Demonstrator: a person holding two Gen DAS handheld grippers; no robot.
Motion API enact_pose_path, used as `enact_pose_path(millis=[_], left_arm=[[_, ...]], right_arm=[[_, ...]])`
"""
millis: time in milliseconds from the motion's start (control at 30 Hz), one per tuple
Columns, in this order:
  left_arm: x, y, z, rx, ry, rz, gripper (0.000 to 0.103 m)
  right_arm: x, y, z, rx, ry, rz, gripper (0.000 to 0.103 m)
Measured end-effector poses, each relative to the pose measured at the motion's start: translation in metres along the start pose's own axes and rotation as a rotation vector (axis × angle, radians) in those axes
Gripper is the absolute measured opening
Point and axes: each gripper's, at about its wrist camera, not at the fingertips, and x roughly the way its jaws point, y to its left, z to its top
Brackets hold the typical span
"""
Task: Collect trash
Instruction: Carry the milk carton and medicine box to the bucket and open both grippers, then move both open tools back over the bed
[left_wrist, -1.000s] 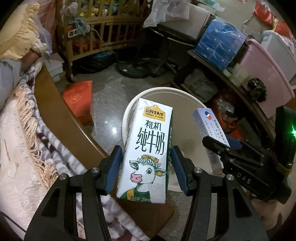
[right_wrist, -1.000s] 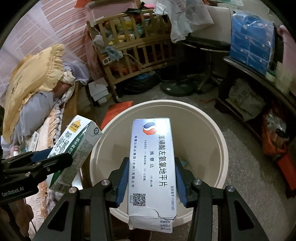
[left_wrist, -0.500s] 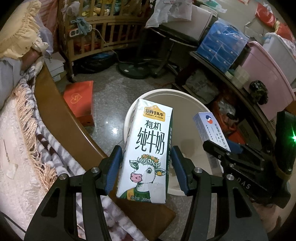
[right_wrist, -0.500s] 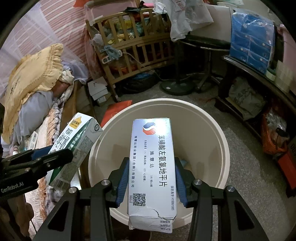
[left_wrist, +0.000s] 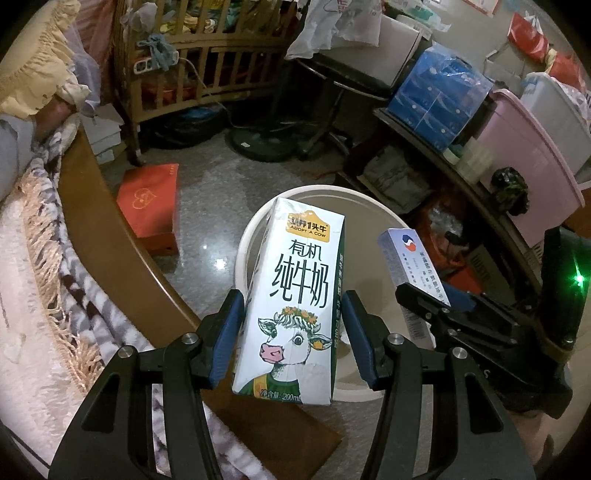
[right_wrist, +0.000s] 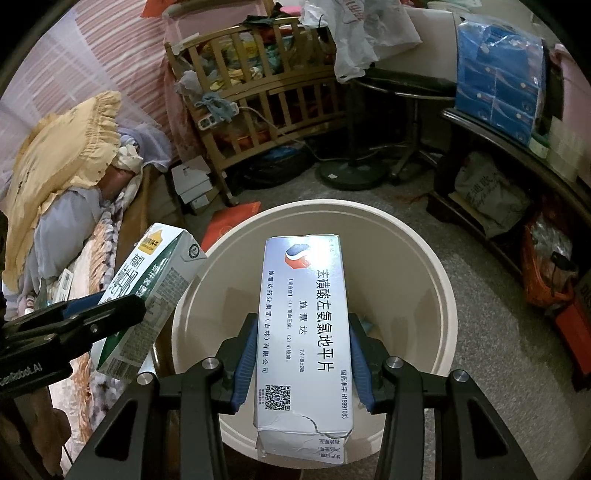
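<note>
Right wrist view shows the right gripper (right_wrist: 301, 354) clamped on a medicine box (right_wrist: 304, 332), right above the open bucket (right_wrist: 439, 280). The left gripper (left_wrist: 291, 332) is clamped on a milk carton (left_wrist: 295, 299), over the bucket's left rim. To do this well, I think both should open only when each thing hangs fully inside the rim. Both boxes have their long sides running away from the cameras, tipped down toward the bucket.

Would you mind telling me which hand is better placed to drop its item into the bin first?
Right. Its tool holds the medicine box squarely over the bin; the left tool's milk carton sits nearer the rim.
</note>
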Motion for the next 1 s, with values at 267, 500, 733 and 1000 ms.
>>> enact_pose_path(millis=[267,500,733,1000], left_arm=[[0.000,0.002,0.004,-0.034,-0.020,-0.069,0.054],[-0.005,0.003,0.006,-0.045,-0.016,-0.089,0.060],[-0.026,0.025,-0.003,-0.044,-0.049,0.026,0.060],[-0.050,0.074,-0.027,-0.038,-0.070,0.216,0.060]], right_arm=[[0.003,-0.002,0.004,0.018,-0.012,-0.022,0.044],[0.005,-0.002,0.004,0.040,-0.009,-0.045,0.058],[0.005,0.018,0.003,0.010,0.011,-0.009,0.058],[0.005,0.070,0.000,-0.069,0.021,0.046,0.060]])
